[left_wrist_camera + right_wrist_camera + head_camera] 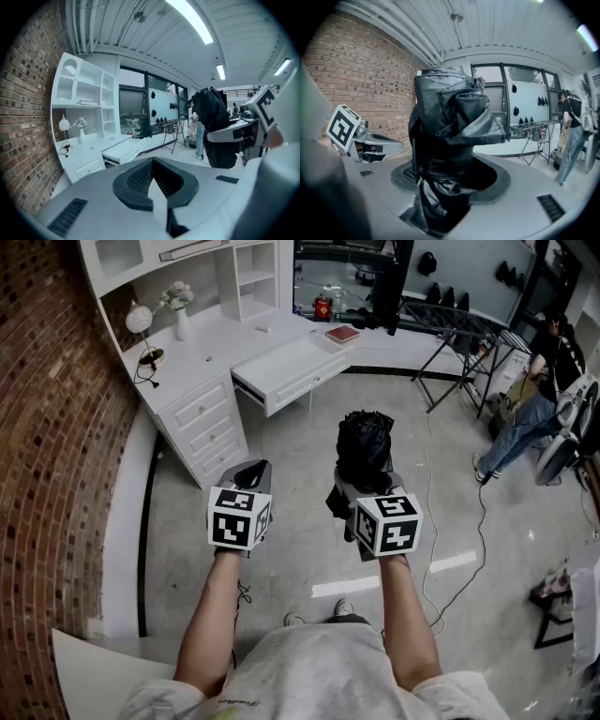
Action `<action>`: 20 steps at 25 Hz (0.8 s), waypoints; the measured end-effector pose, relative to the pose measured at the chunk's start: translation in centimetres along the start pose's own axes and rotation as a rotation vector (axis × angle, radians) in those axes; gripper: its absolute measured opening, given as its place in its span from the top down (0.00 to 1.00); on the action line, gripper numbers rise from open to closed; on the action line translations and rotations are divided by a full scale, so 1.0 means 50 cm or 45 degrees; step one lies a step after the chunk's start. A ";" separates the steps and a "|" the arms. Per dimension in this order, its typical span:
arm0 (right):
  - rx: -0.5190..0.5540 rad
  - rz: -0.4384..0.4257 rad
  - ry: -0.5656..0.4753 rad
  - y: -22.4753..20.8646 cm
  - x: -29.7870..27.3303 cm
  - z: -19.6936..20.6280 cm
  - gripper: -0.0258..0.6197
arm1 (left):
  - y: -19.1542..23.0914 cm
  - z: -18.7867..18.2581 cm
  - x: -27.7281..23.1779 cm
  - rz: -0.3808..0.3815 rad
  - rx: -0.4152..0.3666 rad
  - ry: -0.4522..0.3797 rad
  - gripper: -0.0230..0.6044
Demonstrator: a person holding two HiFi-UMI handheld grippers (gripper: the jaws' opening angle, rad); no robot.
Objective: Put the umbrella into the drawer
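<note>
Black folded umbrella point(364, 451) at the centre of the frame, clamped in the right gripper point(362, 491), jaws wide around the bundled fabric, which sticks out ahead of them. The left gripper point(249, 474), just beside it, has its jaws pressed together with nothing in them. Up in the upper middle, the white drawer point(292, 371) of the desk point(211, 348) stands open, well apart from the umbrella. So the pickup looks done. The carry across the floor and the drop into that drawer are yet to come.
</note>
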State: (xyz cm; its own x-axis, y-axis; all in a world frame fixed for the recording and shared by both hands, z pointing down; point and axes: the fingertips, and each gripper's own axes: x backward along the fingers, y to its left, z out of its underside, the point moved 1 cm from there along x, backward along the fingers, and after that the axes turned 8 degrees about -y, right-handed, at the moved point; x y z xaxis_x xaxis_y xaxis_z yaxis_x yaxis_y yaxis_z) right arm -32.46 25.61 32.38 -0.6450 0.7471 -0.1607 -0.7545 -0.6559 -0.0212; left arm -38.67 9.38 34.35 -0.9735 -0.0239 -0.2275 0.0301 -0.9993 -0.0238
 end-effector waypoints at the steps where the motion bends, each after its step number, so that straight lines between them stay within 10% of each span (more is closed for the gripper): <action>1: 0.002 0.001 0.001 0.001 0.001 0.001 0.56 | -0.002 0.000 -0.001 0.004 -0.003 0.000 0.97; 20: -0.006 0.031 -0.014 -0.027 -0.020 0.006 0.56 | -0.018 -0.015 -0.060 0.085 -0.046 -0.015 0.97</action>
State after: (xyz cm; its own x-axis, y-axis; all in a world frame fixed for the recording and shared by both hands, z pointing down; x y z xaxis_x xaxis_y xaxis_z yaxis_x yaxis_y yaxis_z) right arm -30.80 25.78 32.88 -0.6643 0.7322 -0.1502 -0.7381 -0.6743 -0.0223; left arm -35.61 10.35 34.30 -0.9717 -0.0908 -0.2181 0.1028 -0.9937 -0.0445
